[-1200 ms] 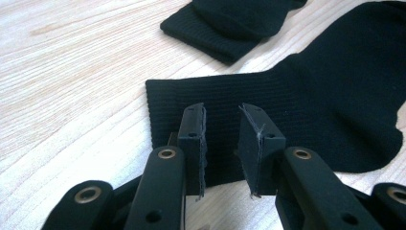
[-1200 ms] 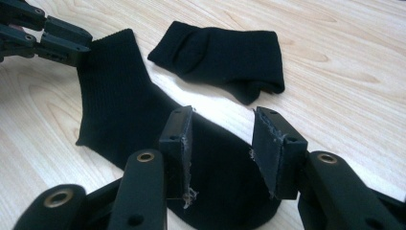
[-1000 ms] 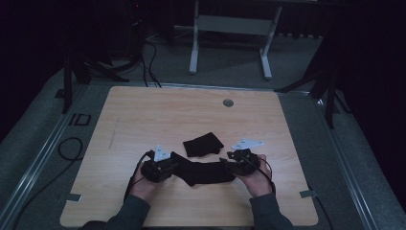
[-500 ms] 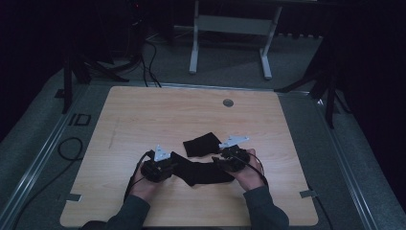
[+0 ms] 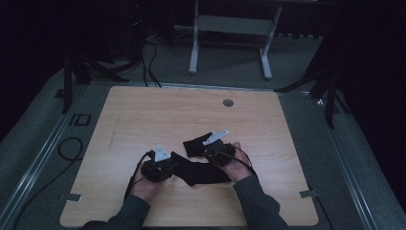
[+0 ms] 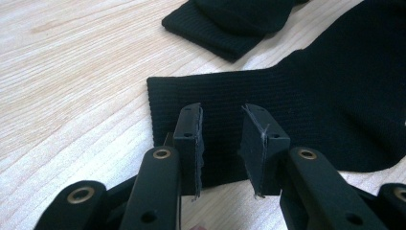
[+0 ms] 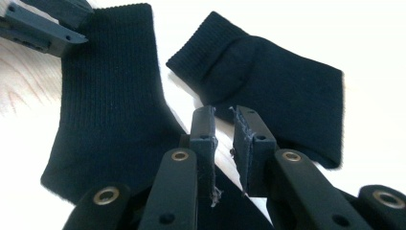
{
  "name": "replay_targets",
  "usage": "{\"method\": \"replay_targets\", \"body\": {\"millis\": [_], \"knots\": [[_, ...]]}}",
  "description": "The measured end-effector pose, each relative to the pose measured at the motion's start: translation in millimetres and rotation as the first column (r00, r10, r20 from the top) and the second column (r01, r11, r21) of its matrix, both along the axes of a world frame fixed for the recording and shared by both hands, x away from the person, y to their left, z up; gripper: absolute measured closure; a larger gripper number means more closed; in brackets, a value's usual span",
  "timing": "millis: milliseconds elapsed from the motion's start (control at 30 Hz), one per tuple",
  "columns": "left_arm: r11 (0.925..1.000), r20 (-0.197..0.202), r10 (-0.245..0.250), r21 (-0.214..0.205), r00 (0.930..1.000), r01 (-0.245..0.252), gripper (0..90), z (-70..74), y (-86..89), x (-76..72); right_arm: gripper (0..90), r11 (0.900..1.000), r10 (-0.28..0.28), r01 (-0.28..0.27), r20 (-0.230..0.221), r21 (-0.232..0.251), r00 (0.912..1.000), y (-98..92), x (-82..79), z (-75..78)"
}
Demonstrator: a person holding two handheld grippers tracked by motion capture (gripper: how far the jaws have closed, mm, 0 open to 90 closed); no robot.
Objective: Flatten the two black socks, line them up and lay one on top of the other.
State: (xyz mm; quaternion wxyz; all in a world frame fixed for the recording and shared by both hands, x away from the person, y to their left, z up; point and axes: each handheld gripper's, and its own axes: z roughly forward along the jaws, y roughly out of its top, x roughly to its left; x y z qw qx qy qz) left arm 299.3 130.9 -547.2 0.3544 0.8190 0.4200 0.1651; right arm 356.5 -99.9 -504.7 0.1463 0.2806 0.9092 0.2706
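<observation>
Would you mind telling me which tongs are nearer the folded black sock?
Right. The right tongs sit at the folded sock's edge; the left tongs are farther, over the flat sock's cuff.

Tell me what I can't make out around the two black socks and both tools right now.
- High view: near sock and far sock merge in the dark; the hands cover their ends.
- Left gripper view: left tool hides the cuff behind its pads.
- Right gripper view: right tool blocks the gap between the socks.
</observation>
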Motion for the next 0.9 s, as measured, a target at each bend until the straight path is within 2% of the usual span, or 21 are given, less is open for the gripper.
{"method": "replay_targets", "body": {"millis": [267,400,533,567,600,700,767,833,900], "knots": [[1.0000,0.000,-0.004,0.004,1.0000,0.004,69.1,-0.5,-0.9,-0.3,74.2,0.9989,0.023,-0.024,-0.034,-0.040,0.9992,26.8,12.0,-6.8],[1.0000,0.000,-0.003,0.000,1.0000,0.003,68.9,-0.4,-1.0,-0.6,69.3,0.9981,0.017,-0.021,-0.072,-0.058,0.9973,38.2,21.0,-13.0],[1.0000,0.000,-0.007,0.002,1.0000,0.007,68.8,-0.5,-1.3,-0.6,68.5,0.9967,0.006,-0.014,-0.092,-0.080,0.9957,43.6,28.9,-19.8],[1.0000,0.001,-0.006,-0.002,1.0000,0.006,68.8,-1.0,-2.1,-0.7,71.9,0.9944,-0.013,0.001,-0.119,-0.106,0.9928,47.0,33.0,-24.2],[1.0000,0.001,-0.007,-0.001,1.0000,0.007,68.7,-0.9,-2.0,-0.7,75.5,0.9931,-0.021,0.006,-0.124,-0.117,0.9920,47.9,35.2,-27.0],[1.0000,0.001,-0.006,-0.001,1.0000,0.006,68.7,-0.4,-1.6,-0.9,83.2,0.9934,-0.073,0.058,-0.159,-0.099,0.9845,46.9,40.8,-27.1],[1.0000,0.001,-0.007,0.000,1.0000,0.007,68.7,-0.4,-1.8,-0.9,84.2,0.9929,-0.082,0.066,-0.168,-0.099,0.9823,46.7,42.0,-26.9],[1.0000,0.002,-0.009,0.002,1.0000,0.009,68.6,-0.7,-3.2,-1.6,86.4,0.9914,-0.111,0.095,-0.193,-0.091,0.9749,46.2,44.8,-26.4],[0.9999,0.001,-0.013,0.005,0.9999,0.013,68.7,-1.1,-3.8,-1.6,87.2,0.9899,-0.124,0.108,-0.197,-0.093,0.9725,47.1,45.1,-26.3]]}}
